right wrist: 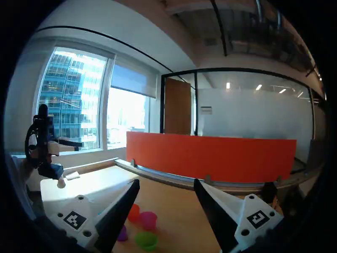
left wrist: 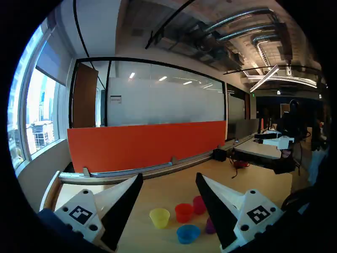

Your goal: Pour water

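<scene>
In the left gripper view, several small plastic cups stand on the wooden table (left wrist: 177,189): a yellow cup (left wrist: 159,217), a red cup (left wrist: 183,212), a pink cup (left wrist: 199,204), a blue cup (left wrist: 188,233) and a purple cup (left wrist: 209,225) partly behind the right finger. My left gripper (left wrist: 168,179) hangs open above them, nothing between its fingers. In the right gripper view, a red cup (right wrist: 133,212), a pink cup (right wrist: 148,219), a green cup (right wrist: 146,240) and a purple cup (right wrist: 122,233) sit low on the table (right wrist: 181,211). My right gripper (right wrist: 166,183) is open and holds nothing.
An orange divider panel (left wrist: 143,143) runs along the table's far edge, with a glass wall behind it. Windows are at the left. A black device on a stand (right wrist: 42,147) sits at the left of the right gripper view. More desks with equipment (left wrist: 269,147) lie to the right.
</scene>
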`<state>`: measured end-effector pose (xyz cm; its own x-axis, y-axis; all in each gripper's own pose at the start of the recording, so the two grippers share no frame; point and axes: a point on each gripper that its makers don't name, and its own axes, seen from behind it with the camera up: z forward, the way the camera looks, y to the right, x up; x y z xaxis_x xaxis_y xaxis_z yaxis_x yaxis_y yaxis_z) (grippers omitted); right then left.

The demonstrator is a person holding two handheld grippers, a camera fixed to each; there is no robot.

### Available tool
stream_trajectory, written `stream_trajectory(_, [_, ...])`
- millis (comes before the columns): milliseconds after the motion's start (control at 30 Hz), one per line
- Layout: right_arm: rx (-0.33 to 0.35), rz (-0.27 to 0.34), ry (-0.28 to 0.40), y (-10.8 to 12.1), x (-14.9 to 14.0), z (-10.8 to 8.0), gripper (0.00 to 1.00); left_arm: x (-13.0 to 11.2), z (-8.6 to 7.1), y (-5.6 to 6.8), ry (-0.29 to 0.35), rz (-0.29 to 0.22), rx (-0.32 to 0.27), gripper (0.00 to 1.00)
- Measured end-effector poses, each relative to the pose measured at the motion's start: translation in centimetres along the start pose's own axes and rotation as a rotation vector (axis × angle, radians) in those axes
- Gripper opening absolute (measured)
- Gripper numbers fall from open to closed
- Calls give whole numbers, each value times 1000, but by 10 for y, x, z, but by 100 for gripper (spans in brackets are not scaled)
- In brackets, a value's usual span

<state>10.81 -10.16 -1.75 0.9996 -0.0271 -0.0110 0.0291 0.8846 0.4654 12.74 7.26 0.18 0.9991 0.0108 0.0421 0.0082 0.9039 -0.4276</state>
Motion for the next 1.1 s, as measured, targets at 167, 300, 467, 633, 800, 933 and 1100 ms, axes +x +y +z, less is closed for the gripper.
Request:
stream_trajectory(167, [20, -13, -13, -4, -1, 2, 99, -3, 2, 1, -13, 8, -14, 93])
stream_trajectory(300, [46, -13, -25, -10, -2, 4, 99, -6, 2, 4, -27, 15, -30, 93])
stream_trajectory(467, [83, -15, -55, -15, -7, 7, 99, -15, 2, 9, -53, 17, -63, 93])
stream_trajectory(633, [122, -16, -87, -20, -11, 10, 99, -26, 4, 13, -91, 18, -99, 93])
stream_trajectory(800, [150, -14, -120, -20, -16, 13, 99, -34, 8, 14, -123, 46, -119, 93])
stream_trajectory(933, [169, -25, -145, -22, -22, 13, 99, -38, 10, 19, -137, 59, -142, 93])
stream_trajectory(1100, [201, -29, -184, -26, -37, 14, 99, -47, 12, 25, -158, 65, -170, 93])
